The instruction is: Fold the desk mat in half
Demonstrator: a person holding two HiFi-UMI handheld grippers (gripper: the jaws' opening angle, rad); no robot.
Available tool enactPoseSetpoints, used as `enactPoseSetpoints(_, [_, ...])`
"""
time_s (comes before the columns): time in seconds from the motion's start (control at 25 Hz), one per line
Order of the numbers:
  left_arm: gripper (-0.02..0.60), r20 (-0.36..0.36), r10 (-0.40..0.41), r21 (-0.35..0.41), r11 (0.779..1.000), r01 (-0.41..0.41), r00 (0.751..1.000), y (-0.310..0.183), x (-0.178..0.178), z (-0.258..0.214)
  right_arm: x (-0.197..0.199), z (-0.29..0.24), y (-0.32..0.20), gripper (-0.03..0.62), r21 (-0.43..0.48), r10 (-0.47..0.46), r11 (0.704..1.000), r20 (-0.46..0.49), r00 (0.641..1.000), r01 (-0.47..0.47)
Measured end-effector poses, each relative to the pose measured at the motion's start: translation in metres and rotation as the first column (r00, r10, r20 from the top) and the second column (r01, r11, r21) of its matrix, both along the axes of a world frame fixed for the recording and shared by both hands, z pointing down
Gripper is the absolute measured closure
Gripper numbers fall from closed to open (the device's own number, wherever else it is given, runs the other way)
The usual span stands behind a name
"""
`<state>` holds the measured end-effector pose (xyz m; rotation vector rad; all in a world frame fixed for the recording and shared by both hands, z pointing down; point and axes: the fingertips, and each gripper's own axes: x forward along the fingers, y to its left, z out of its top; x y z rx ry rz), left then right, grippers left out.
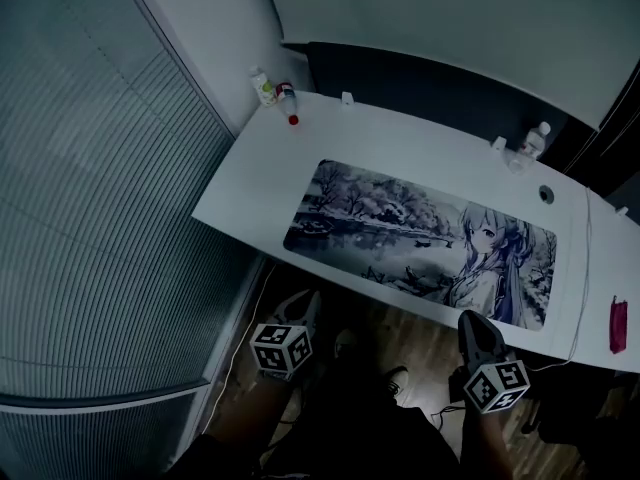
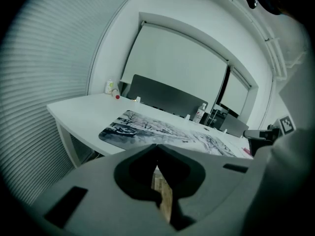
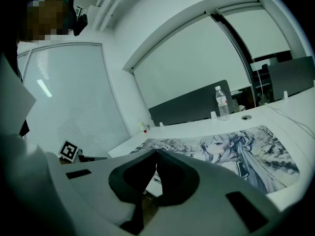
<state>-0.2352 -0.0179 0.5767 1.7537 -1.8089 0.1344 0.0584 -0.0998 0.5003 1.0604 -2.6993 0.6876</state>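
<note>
- Desk mat (image 1: 420, 243) is lying flat and fully unfolded on a white desk (image 1: 255, 183), with its long near edge running close along the desk's near edge. It is showing a snowy landscape with trees on its left part and a long-haired drawn figure on its right part.
- Left gripper (image 1: 308, 300) is hovering in front of the desk, below the mat's left part in the head view and apart from it. Its jaws are pressing together with nothing between them.
- Right gripper (image 1: 470, 320) is hovering at the desk's near edge, just short of the mat's right part. Its jaws are likewise meeting at the tips and gripping nothing.
- Two small bottles (image 1: 268, 90) are standing at the desk's far left corner, with a small red-topped item (image 1: 293, 120) just beside them.
- A clear water bottle (image 1: 538, 140) is standing at the far edge toward the right, well apart from the mat.
- A thin white cable (image 1: 582, 268) is running along the desk past the mat's right end, and a small red object (image 1: 618, 325) is lying near the desk's right end.
- A dark partition panel (image 1: 420, 83) is standing behind the desk, and slatted blinds (image 1: 90, 168) are covering the wall at the left.
- The person's shoe (image 1: 396, 380) is showing over a wooden floor between the grippers.
</note>
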Motion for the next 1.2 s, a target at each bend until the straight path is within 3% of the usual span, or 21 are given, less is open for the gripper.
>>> enactPoseSetpoints(0.32, [0.57,0.03,-0.008,-0.062,0.998,0.01,1.0,-0.029,-0.055,0.025,-0.044,0.008,-0.023,0.571,-0.033,0.012,0.999,0.001,1.0,-0.012])
enactPoseSetpoints(0.8, [0.382,0.104,0.024,-0.198,0.98,-0.003,0.994,-0.06,-0.12,0.067,-0.091,0.016,-0.043,0.571,-0.065,0.031,0.997,-0.019,0.999,-0.032])
enactPoseSetpoints(1.2, [0.363,0.188,0.108,-0.281,0.958,-0.052,0.976,-0.087,-0.149,0.091,-0.1,0.022,-0.053,0.571,-0.1,0.086,0.991,-0.018,0.996,-0.088])
